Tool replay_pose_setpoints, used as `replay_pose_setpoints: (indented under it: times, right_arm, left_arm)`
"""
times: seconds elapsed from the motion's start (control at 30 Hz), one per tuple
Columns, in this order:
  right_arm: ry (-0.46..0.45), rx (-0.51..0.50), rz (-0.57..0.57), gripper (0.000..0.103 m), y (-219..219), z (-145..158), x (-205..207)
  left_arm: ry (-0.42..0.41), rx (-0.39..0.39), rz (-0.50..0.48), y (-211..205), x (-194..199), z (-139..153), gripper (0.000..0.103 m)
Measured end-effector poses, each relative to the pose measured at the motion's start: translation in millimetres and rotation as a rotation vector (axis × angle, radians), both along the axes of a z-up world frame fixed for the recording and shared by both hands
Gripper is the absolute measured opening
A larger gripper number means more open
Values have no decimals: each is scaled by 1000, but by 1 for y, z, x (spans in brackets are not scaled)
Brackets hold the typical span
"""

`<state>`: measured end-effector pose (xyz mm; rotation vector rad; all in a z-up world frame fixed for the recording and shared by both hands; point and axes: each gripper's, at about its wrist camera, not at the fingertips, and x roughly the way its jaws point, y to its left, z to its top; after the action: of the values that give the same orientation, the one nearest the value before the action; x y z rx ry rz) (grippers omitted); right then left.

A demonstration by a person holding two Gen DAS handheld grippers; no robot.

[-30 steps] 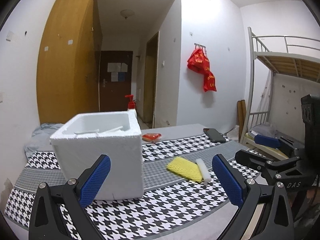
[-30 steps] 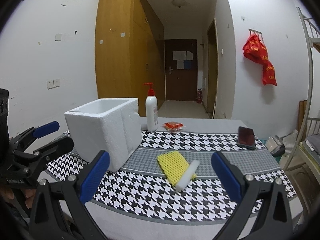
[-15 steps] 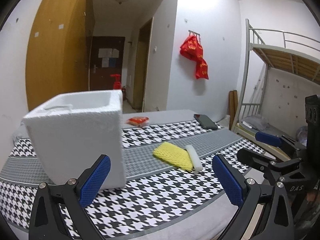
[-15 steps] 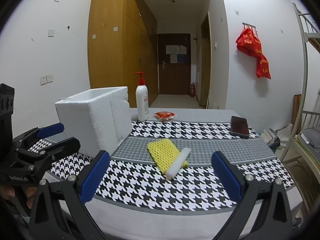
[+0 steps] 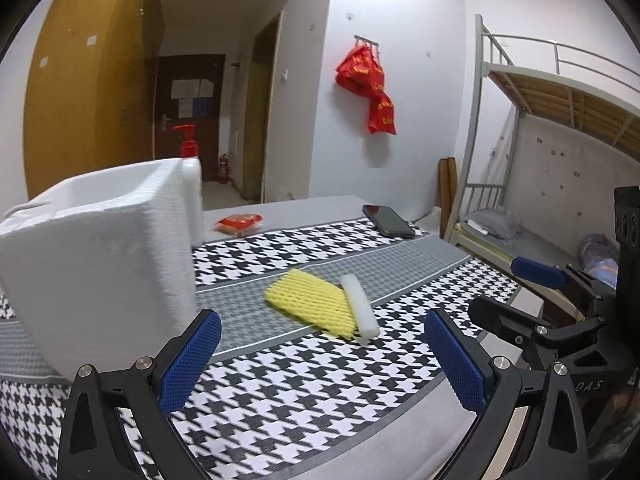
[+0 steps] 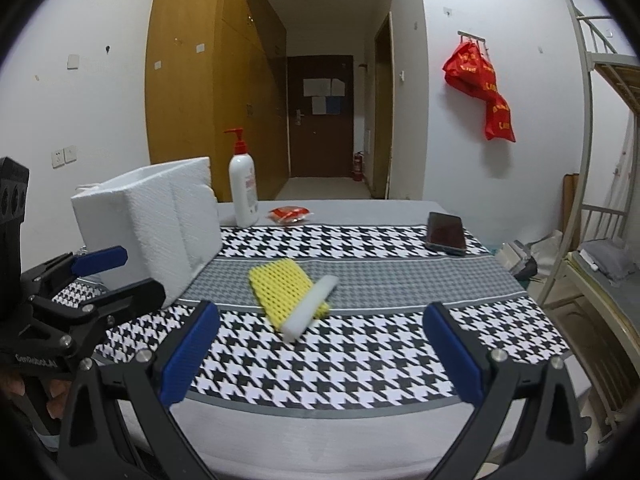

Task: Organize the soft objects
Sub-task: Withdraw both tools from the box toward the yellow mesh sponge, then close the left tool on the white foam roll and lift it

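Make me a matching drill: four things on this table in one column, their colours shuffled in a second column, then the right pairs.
Things:
1. foam box
2. mesh sleeve
3. phone
4. snack packet

Colours:
A. black
B. red
C. white
D. yellow

Pairs: 1-C, 2-D, 3-A, 4-B
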<state>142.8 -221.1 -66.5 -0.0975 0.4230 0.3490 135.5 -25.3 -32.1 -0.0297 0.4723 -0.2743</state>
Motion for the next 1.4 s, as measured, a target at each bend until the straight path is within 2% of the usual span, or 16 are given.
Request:
replay_pose_setpoints:
  times: [0.33,0.47,1.1,1.4]
  right_arm:
    - [61,25,-96,103,-32,-13,22]
    - [80,28,-105,103,-40,-21,29]
    - [119,48,-133,103,-74,-36,58]
    - [132,59,-130,103,-82,-40,62]
  left_arm:
    - [90,8,-12,-21,33,-12,102]
    - [115,43,-12,-33,45,-20,102]
    - [230,89,0,-64,84,-41,101]
    - [266,110,-1,-71,93,-48,83]
